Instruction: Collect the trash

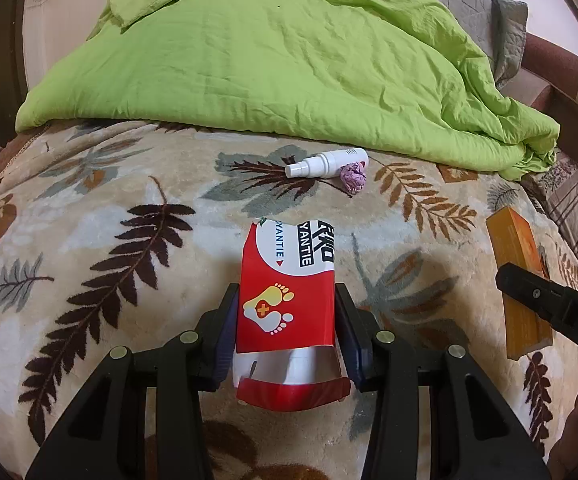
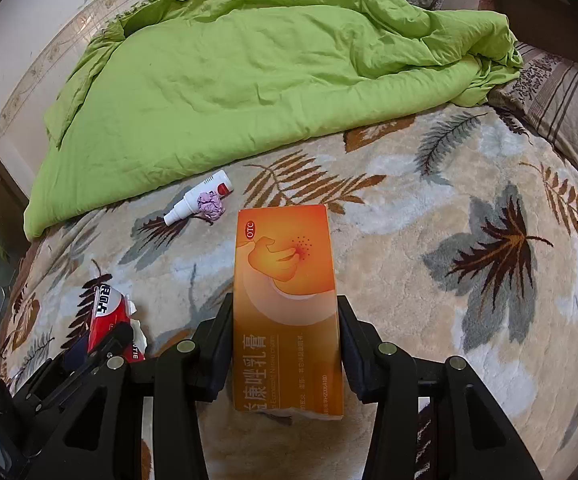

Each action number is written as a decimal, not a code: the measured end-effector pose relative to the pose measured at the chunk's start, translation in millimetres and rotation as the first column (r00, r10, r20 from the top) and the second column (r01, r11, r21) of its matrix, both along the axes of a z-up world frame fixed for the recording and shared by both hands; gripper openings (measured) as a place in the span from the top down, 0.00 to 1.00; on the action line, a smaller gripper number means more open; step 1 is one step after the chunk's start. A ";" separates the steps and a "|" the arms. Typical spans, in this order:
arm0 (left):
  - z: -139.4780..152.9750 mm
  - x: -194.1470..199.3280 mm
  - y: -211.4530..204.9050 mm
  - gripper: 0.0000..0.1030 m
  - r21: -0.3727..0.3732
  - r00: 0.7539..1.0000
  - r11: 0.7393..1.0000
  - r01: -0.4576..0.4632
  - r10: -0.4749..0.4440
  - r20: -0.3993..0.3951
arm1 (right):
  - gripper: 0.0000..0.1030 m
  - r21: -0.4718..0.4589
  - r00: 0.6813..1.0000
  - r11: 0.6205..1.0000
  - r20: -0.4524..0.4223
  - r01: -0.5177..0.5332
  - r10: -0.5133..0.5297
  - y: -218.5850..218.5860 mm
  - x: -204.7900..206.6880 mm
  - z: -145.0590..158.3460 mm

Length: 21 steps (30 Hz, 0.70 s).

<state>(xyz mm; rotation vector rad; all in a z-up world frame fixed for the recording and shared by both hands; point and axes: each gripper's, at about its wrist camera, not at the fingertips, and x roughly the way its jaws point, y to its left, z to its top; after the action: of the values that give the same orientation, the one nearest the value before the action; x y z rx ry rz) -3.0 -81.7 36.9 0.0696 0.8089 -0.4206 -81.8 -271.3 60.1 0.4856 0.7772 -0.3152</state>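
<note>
Left hand-held gripper (image 1: 287, 316) clamped on red box (image 1: 287, 292); right hand-held gripper (image 2: 287, 340) clamped on orange box (image 2: 287, 300), likely for binning. Bottle (image 1: 325, 163), paper wad (image 1: 353, 178) remain far on bed (image 1: 109, 240).

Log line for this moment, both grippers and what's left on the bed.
left gripper: shut on red box | right gripper: shut on orange box | remaining: spray bottle, crumpled pink paper on leaf-print blanket

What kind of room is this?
Most likely a bedroom: a rumpled green quilt lies on a bed spread with a leaf-patterned blanket, and a striped pillow sits at the edge.
</note>
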 end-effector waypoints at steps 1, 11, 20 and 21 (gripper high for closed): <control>-0.1 -0.6 -0.3 0.58 -0.001 1.000 1.000 0.000 0.000 0.001 | 0.51 -0.001 1.000 1.000 0.001 -0.002 0.002 0.4 0.2 0.1; 0.4 -1.9 -0.6 0.58 -0.003 1.000 1.000 0.002 -0.002 0.004 | 0.51 -0.012 1.000 1.000 0.001 -0.011 0.011 5.0 3.5 -0.7; 2.2 -2.2 0.7 0.58 -0.008 1.000 1.000 0.006 -0.006 0.006 | 0.51 -0.018 1.000 1.000 0.007 -0.014 0.014 5.4 3.9 1.0; 2.5 -3.0 0.0 0.58 -0.006 1.000 1.000 0.007 -0.007 0.008 | 0.51 -0.020 1.000 1.000 0.007 -0.014 0.014 5.4 3.7 0.9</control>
<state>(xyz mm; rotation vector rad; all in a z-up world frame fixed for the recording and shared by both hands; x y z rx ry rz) -6.0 -81.6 39.4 0.0687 0.7996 -0.4294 -78.2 -265.9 61.0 0.4627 0.7694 -0.3079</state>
